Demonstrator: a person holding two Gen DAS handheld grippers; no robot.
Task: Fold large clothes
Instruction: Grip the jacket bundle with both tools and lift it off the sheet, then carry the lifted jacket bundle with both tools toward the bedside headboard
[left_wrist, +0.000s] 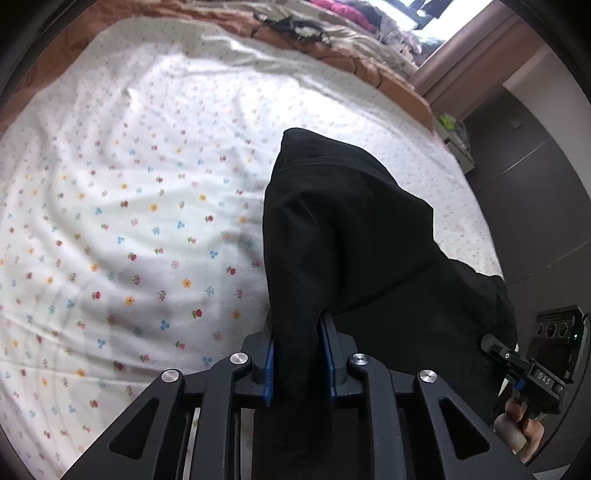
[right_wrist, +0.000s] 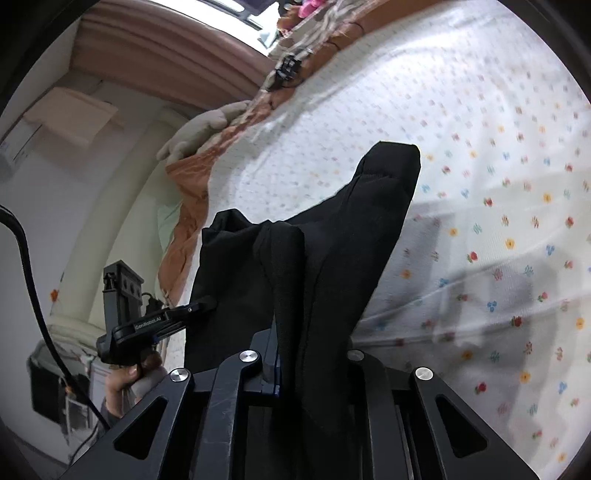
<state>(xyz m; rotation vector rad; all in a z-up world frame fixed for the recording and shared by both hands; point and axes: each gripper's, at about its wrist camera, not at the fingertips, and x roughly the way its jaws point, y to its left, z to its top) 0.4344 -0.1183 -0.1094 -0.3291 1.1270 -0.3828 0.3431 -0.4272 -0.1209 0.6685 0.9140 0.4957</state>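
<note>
Both the left gripper (left_wrist: 297, 354) and right gripper (right_wrist: 314, 363) pinch bunched folds of the black garment (left_wrist: 343, 236), holding it up over the bed (left_wrist: 129, 206) near its edge. Two separate grips probably let the cloth hang and spread before it is laid flat for folding

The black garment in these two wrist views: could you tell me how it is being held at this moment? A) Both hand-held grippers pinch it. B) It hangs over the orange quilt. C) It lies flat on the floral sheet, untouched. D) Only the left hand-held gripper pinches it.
A: the black garment is clamped between the blue pads of the left hand-held gripper, and the right hand-held gripper grips another fold.
</note>
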